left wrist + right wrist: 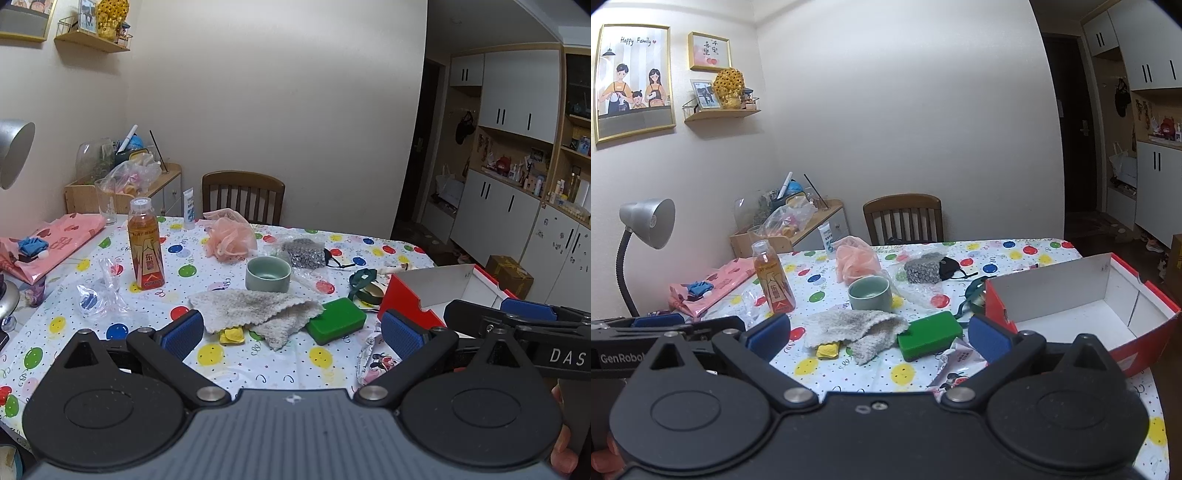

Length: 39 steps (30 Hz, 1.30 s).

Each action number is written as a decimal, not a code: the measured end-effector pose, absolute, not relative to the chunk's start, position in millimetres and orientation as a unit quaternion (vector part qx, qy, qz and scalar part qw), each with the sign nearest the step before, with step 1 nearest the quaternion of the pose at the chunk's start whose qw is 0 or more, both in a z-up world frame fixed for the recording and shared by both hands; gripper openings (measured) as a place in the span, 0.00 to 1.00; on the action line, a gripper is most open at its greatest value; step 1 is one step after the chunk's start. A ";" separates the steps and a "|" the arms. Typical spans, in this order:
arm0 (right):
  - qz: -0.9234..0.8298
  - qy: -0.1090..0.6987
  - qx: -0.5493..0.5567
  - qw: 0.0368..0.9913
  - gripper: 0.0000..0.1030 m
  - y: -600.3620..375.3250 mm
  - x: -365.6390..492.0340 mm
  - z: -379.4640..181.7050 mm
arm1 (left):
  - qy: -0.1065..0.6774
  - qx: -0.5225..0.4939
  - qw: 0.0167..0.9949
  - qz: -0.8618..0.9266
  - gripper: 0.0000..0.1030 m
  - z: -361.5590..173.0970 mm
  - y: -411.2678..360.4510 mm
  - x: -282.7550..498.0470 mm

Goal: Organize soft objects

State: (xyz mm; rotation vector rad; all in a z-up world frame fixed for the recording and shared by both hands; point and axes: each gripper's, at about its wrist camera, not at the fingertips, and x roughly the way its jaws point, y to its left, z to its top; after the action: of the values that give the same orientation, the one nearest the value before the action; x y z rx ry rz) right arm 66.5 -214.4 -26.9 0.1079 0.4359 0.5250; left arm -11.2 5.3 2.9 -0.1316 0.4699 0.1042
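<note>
Fig.: start-of-task layout, both wrist views. Left gripper (291,332) and right gripper (879,334) hover side by side at the near table (229,373) edge, jaws wide apart, nothing held. Soft items all lie loose on the table: grey cloth (255,308) near centre, w/ a small yellow piece (232,335) peeking from under it; green sponge (337,320) just right of the cloth; pink bath pouf (229,236) far centre; dark mask (951,267) far right. Red box (1082,310) at right stands open and looks empty inside. Judgement: nothing sorted yet; every soft item is left to collect, prob. into the box. Bottle (145,245) and cup (268,273) are hard, likely stay.
</note>
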 end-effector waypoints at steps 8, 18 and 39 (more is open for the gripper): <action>0.253 0.217 0.047 0.942 0.99 -201.2 79.3 -29.1 | 0.234 -0.061 0.969 0.054 1.00 0.1 13.8 0.4; 0.230 0.247 0.050 0.940 0.99 -170.6 119.1 -40.0 | 0.263 -0.074 0.962 0.007 1.00 -17.5 45.9 52.5; 0.105 0.393 0.045 0.913 0.95 -135.0 195.1 -130.4 | 0.336 -0.019 0.941 -0.030 1.00 -106.4 120.0 200.9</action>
State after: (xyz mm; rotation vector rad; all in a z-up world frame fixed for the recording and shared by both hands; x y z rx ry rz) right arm 195.1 -135.0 -130.4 0.0919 0.8089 0.2158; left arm 200.9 120.0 -106.4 -0.0391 0.6860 -0.0612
